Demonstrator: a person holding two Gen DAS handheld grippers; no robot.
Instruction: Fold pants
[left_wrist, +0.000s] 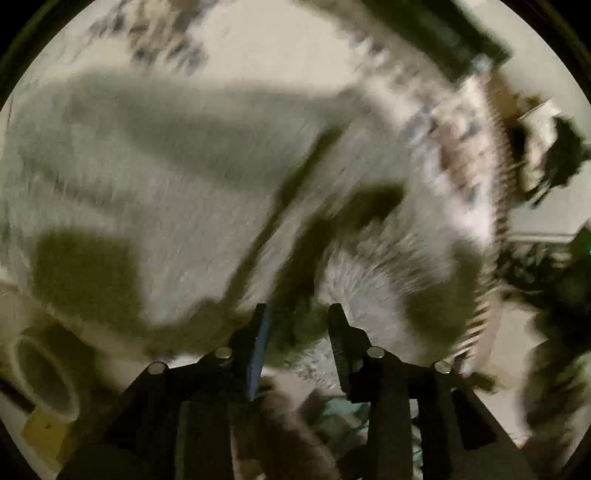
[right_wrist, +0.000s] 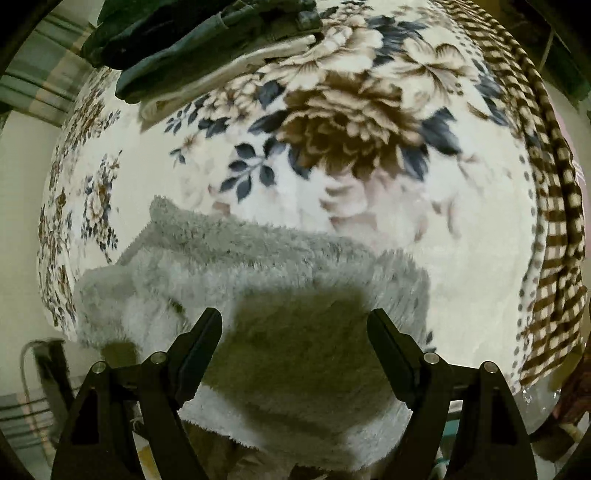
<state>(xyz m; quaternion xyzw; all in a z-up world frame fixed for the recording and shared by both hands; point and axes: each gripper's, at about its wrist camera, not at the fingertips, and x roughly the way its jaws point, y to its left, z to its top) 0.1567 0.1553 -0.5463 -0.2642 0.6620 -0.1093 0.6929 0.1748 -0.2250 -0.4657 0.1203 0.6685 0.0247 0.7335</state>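
The pants (right_wrist: 258, 266) are light grey and fluffy, and lie folded in a thick wad on a floral blanket (right_wrist: 369, 110). My right gripper (right_wrist: 295, 325) hangs just above their near part, open wide, with nothing between its fingers; its shadow falls on the fleece. The left wrist view is badly blurred. There the grey pants (left_wrist: 184, 177) fill most of the picture. My left gripper (left_wrist: 299, 325) points down at their near edge with its jaws apart. Fleece shows in the gap, and the pads do not seem to press on it.
A pile of dark folded clothes (right_wrist: 192, 44) sits at the blanket's far left. A brown-and-white checked cloth (right_wrist: 554, 221) runs along the right edge. Pale floor (right_wrist: 22, 221) shows left of the bed, and a cable (right_wrist: 26, 362) hangs at lower left.
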